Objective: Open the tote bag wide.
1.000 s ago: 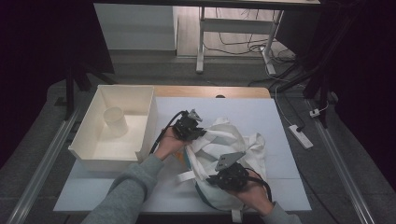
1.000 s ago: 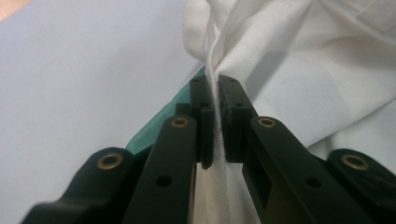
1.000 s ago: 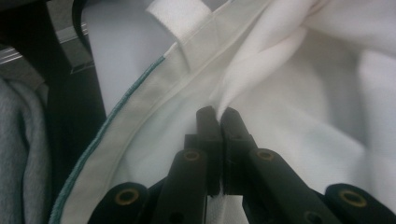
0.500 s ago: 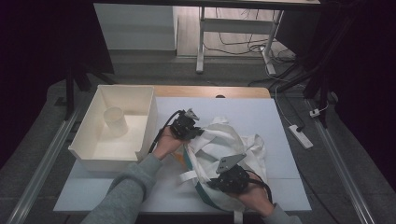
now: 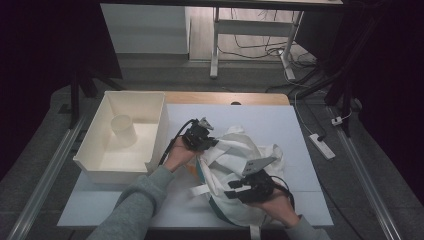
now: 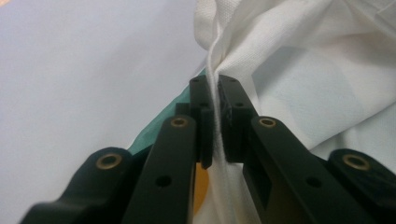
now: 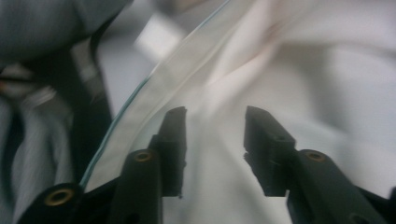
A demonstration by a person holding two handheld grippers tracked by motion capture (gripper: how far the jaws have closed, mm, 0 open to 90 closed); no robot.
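A crumpled white cloth bag [image 5: 235, 155] with green trim and white straps lies on the table's white sheet. My left gripper [image 5: 211, 142] is at the bag's far left edge. In the left gripper view it [image 6: 214, 91] is shut on a thin fold of the white fabric [image 6: 280, 70]. My right gripper [image 5: 234, 191] rests low over the bag's near part, pointing left. In the right gripper view its jaws [image 7: 214, 122] have just been opening and stand apart. The bag cloth [image 7: 303, 70] and a strap [image 7: 187, 65] lie beyond them, and nothing is pinched.
A white bin [image 5: 161, 120] stands at the left of the table with a white cup [image 5: 123, 130] inside. A power strip [image 5: 320, 145] lies on the floor at the right. A person's grey sleeve [image 5: 135, 200] comes in from the bottom left.
The right gripper has edged slightly toward the near side of the bag. The left hand and the bag's far edge have kept still.
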